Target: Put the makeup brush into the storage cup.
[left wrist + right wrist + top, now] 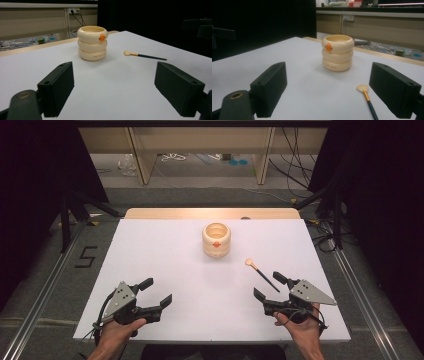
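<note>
A cream ribbed cup (216, 240) with an orange mark stands upright on the white table (165, 255), towards the back middle; it appears too in the left gripper view (92, 43) and the right gripper view (337, 52). A small brush (261, 273) with a pale tip and dark handle lies flat to the cup's right (143, 55) (367, 98). My left gripper (156, 291) rests near the front left, open and empty (113, 91). My right gripper (266, 286) sits at the front right, open and empty (327, 92), just short of the brush's handle end.
The table's front edge runs just under both hands. Metal rails (40, 295) flank the table on the floor. Wooden furniture legs (141, 157) and loose cables (295, 165) lie beyond the far edge. Dark curtains (30, 175) close both sides.
</note>
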Motion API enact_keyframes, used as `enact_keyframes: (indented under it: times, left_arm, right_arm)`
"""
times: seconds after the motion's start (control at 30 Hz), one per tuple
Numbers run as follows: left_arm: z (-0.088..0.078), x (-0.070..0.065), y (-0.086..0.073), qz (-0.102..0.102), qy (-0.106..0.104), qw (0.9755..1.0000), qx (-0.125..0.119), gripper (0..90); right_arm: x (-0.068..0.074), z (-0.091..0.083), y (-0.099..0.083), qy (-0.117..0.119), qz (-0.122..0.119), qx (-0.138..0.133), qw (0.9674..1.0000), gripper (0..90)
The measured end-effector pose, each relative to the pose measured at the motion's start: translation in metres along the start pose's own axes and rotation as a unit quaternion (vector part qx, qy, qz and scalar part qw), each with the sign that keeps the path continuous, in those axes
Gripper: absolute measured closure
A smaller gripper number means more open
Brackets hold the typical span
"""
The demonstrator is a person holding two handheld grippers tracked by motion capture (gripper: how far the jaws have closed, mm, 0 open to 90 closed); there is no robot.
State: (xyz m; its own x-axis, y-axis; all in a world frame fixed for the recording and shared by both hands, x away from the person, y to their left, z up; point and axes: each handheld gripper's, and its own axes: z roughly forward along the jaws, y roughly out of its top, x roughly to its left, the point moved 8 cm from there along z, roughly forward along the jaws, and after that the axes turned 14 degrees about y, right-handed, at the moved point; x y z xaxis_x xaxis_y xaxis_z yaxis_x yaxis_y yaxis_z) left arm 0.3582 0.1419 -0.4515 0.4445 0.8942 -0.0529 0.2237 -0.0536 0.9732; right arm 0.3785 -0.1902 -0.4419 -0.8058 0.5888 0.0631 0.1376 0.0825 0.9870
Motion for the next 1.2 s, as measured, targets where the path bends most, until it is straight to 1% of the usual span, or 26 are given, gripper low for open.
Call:
enact_keyframes:
  times: [0.03,0.07,0.1,0.13,0.17,0.2,0.33,0.4,0.43,0.47,0.5,0.53,0.57,0.6,0.63,0.67,0.73,0.8,0.87,0.9,0.93,1.0,1.03,1.07,1.17,1.2]
  left_arm:
    - [0.0,-0.001,0.0,-0.006,0.0,1.0,0.001,15.7]
    - [0.0,-0.001,0.0,-0.005,0.0,1.0,0.001,15.7]
    - [0.0,-0.001,0.0,-0.005,0.0,1.0,0.001,15.8]
    - [0.0,0.0,0.0,-0.004,0.0,1.0,0.001,15.8]
    - [0.0,0.0,0.0,0.004,-0.003,1.0,-0.001,15.8]
    - [0.0,0.0,0.0,0.003,-0.003,1.0,0.0,15.8]
    - [0.0,0.0,0.0,0.003,-0.002,1.0,0.0,15.8]
    - [0.0,0.0,0.0,0.005,-0.003,1.0,0.0,15.8]
    - [0.0,0.0,0.0,0.005,-0.003,1.0,0.001,15.8]
    - [0.0,0.0,-0.001,0.005,-0.003,1.0,0.001,15.8]
    - [0.0,0.0,-0.001,0.005,-0.002,1.0,0.001,15.8]
    - [0.0,0.0,-0.001,0.004,-0.003,1.0,0.001,15.7]
    - [0.0,0.0,0.0,0.004,-0.003,1.0,0.0,15.7]
    - [0.0,0.0,0.0,0.005,-0.003,1.0,0.0,15.8]
    - [0.0,0.0,0.0,0.004,-0.004,1.0,0.0,15.8]
    - [0.0,0.0,0.0,0.005,-0.004,1.0,0.0,15.8]
    - [0.0,0.0,0.0,0.004,-0.004,1.0,0.0,15.8]
    - [0.0,0.0,0.0,0.003,-0.003,1.0,0.0,15.8]
    - [0.0,0.0,0.0,0.004,-0.003,1.0,0.001,15.8]
    - [0.0,0.0,0.0,0.004,-0.004,1.0,0.0,15.8]
    - [0.0,0.0,0.0,0.004,-0.004,1.0,0.0,15.8]
    - [0.0,0.0,0.0,0.004,-0.003,1.0,0.001,15.8]
    - [0.0,0.0,-0.001,0.005,-0.004,1.0,0.001,15.8]
    - [0.0,0.0,-0.001,0.005,-0.004,1.0,0.001,15.8]
    - [0.0,-0.001,-0.001,0.005,-0.005,1.0,0.001,15.8]
    - [0.0,0.0,-0.001,0.005,-0.005,1.0,0.001,15.8]
  right_arm:
    - [-0.001,-0.002,-0.001,-0.001,0.0,0.015,0.9999,15.4]
    - [-0.003,-0.002,-0.002,-0.001,-0.002,0.026,0.9997,15.4]
    - [-0.004,-0.001,-0.002,-0.006,-0.001,0.029,0.9996,15.6]
    - [-0.004,-0.001,-0.002,-0.006,-0.001,0.029,0.9996,15.6]
    - [-0.004,-0.002,-0.003,-0.002,0.0,0.043,0.9991,15.6]
    - [-0.006,-0.001,-0.002,-0.005,-0.001,0.04,0.9992,15.6]
    - [-0.009,-0.002,0.0,-0.006,-0.001,0.046,0.9989,15.4]
    - [-0.011,-0.003,0.001,-0.006,-0.001,0.058,0.9983,15.4]
    - [-0.012,-0.002,0.002,-0.006,-0.001,0.054,0.9985,15.4]
    - [-0.013,-0.002,0.002,-0.003,0.003,0.056,0.9984,15.5]
    - [-0.013,-0.001,0.002,-0.004,0.003,0.06,0.9982,15.6]
    - [-0.014,-0.002,0.002,-0.007,0.003,0.073,0.9973,15.9]
    - [-0.014,-0.002,0.002,-0.007,0.003,0.073,0.9973,15.9]
    - [-0.015,-0.001,0.003,-0.007,0.004,0.083,0.9965,16.0]
    - [-0.015,-0.001,0.003,-0.007,0.004,0.083,0.9965,16.0]
    - [-0.017,-0.002,0.004,-0.011,-0.002,0.106,0.9943,16.5]
    - [-0.018,-0.001,0.004,-0.012,-0.005,0.11,0.9939,16.9]
    - [-0.02,0.0,0.004,-0.009,-0.008,0.131,0.9913,17.9]
    - [-0.023,0.003,0.003,-0.004,-0.007,0.153,0.9881,18.6]
    - [-0.026,0.006,0.002,-0.002,-0.005,0.171,0.9853,20.1]
    - [-0.026,0.006,0.002,-0.002,-0.005,0.171,0.9853,20.1]
    - [-0.03,0.011,0.002,-0.002,-0.001,0.186,0.9825,20.4]
    - [-0.03,0.011,0.002,-0.002,-0.001,0.186,0.9825,20.4]
    - [-0.032,0.011,0.002,0.001,0.002,0.195,0.9808,20.5]
    - [-0.036,0.014,0.003,0.001,0.005,0.202,0.9793,20.8]
    - [-0.039,0.016,0.003,-0.001,0.008,0.211,0.9775,21.0]
